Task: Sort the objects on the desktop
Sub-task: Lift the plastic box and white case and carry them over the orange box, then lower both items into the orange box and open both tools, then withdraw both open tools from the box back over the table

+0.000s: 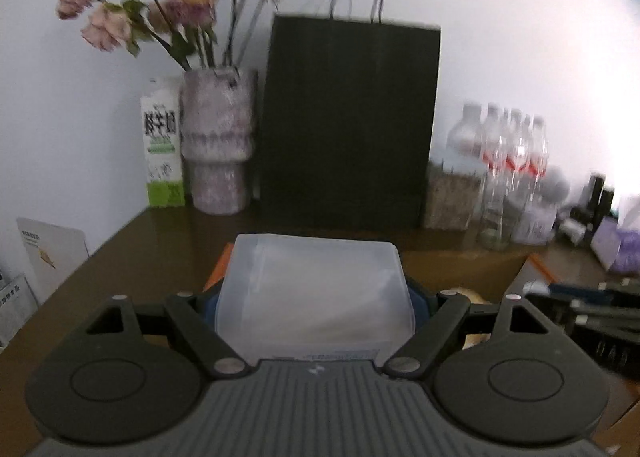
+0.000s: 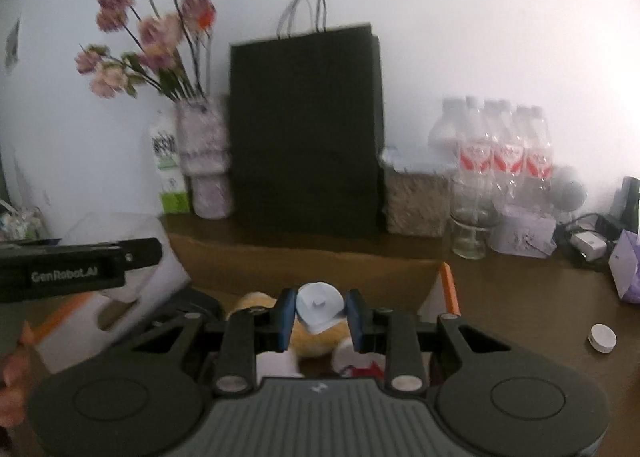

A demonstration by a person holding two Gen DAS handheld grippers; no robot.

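On the brown desk by the white wall, the left gripper squeezes a see-through plastic box, the right gripper pinches a small white lid, "GenRobot.AI" shows nearby, and a black bag stands behind.

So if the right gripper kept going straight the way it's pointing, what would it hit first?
Holding a small white piece, the right gripper would probably meet the far wall of the cardboard box first, with the black paper bag behind; depth is hard to judge.
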